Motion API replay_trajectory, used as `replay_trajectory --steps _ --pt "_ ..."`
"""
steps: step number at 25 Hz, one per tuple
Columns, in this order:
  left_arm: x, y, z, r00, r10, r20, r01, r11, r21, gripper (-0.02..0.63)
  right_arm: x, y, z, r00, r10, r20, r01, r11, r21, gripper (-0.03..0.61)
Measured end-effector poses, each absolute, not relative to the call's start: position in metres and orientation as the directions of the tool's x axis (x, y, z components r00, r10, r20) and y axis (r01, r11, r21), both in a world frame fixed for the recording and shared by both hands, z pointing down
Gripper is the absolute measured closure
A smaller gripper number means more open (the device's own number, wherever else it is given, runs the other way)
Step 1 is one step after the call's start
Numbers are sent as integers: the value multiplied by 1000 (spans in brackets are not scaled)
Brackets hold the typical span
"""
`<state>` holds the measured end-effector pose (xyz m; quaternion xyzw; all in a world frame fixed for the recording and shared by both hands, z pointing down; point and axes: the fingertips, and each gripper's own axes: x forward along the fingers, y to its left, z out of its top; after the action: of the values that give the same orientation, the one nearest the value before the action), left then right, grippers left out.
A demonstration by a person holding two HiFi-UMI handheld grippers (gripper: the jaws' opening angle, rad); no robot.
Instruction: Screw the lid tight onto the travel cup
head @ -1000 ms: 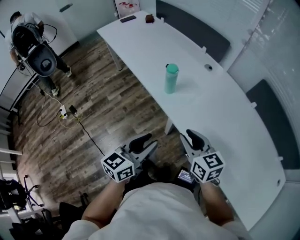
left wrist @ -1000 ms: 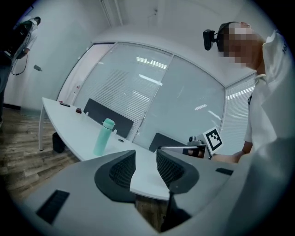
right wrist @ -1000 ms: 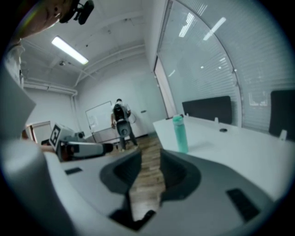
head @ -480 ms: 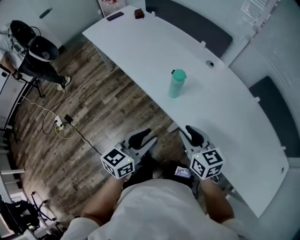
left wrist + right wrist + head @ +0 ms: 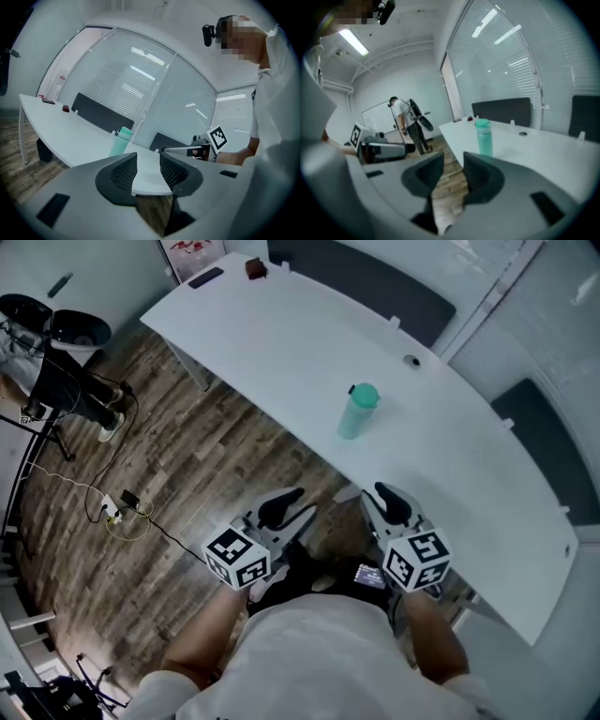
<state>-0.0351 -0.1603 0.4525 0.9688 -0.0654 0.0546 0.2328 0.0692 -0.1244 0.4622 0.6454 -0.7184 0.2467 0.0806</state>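
A mint-green travel cup (image 5: pixel 356 411) with its green lid on top stands upright on the long white table (image 5: pixel 281 334). It also shows in the left gripper view as the cup (image 5: pixel 120 142) and in the right gripper view as the cup (image 5: pixel 483 137). My left gripper (image 5: pixel 284 507) is held over the wooden floor, short of the table's near edge, open with nothing between its jaws. My right gripper (image 5: pixel 390 505) hangs at the table's near edge, also open and empty. Both point toward the cup, well apart from it.
A dark phone (image 5: pixel 205 277) and a small brown object (image 5: pixel 255 267) lie at the table's far end. Dark chair backs (image 5: pixel 375 287) line the far side. A person (image 5: pixel 404 123) with equipment stands across the wood floor; cables (image 5: pixel 117 514) lie on it.
Both grippers and the view have shifted toward the table; the cup now sits closer in the head view. The person at the left has slid toward the frame's edge.
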Motion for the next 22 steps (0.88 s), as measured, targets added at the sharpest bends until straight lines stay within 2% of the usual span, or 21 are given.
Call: replay_trajectory --steps 10,22 --pt "-31 -175 455 990 -59 126 -109 -894 434 457 76 -133 459 -93 -891 445 -980 2 -200 457" --pt "8 -193 467 984 -65 165 -125 -912 391 432 108 -153 459 -121 -891 437 -986 56 -160 421"
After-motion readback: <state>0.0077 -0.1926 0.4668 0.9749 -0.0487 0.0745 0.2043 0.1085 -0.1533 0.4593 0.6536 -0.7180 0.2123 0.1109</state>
